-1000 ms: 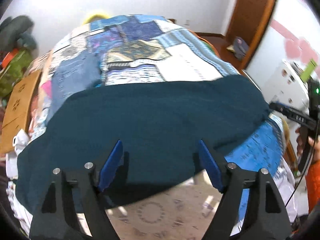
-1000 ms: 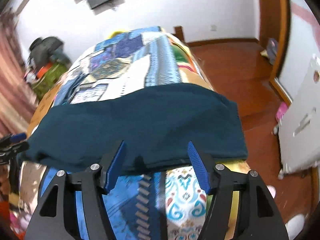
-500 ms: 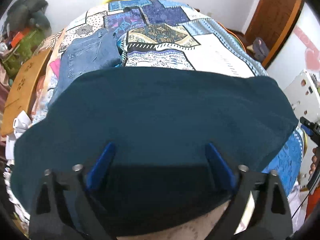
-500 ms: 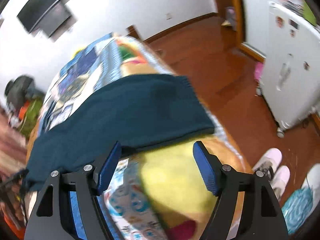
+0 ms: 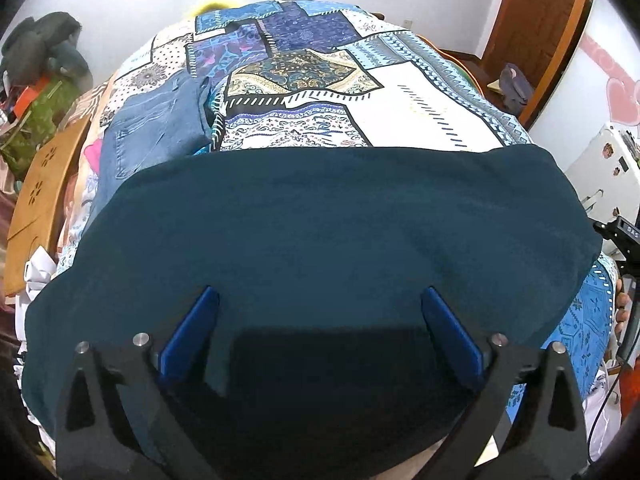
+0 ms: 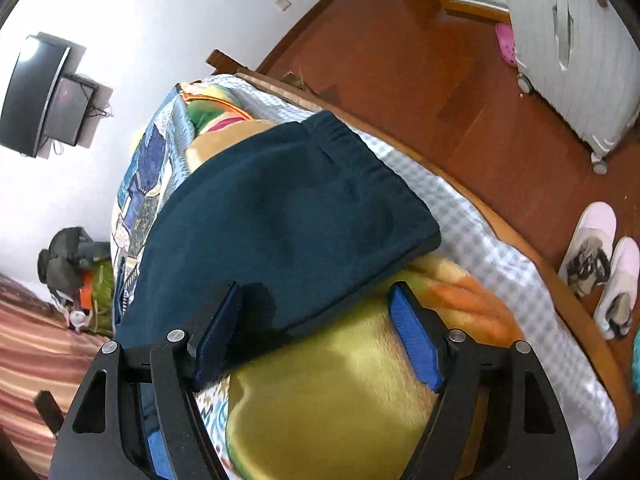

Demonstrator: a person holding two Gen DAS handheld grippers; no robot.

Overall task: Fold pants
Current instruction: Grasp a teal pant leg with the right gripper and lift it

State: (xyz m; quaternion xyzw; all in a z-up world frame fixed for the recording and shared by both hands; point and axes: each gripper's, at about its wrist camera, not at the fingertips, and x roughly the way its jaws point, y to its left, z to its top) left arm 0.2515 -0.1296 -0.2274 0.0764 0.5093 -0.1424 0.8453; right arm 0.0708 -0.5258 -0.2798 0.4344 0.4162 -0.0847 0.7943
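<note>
My left hand-held gripper gapes wide over the teal pants, spread across the bed ahead. My right hand-held gripper gapes wide too, the pants' near edge between its fingers.

My left gripper & right gripper: matte black triangular-cutout frames w/ silver round screws, blue flat finger pads (right pads look the same). No sleeves visible.
</note>
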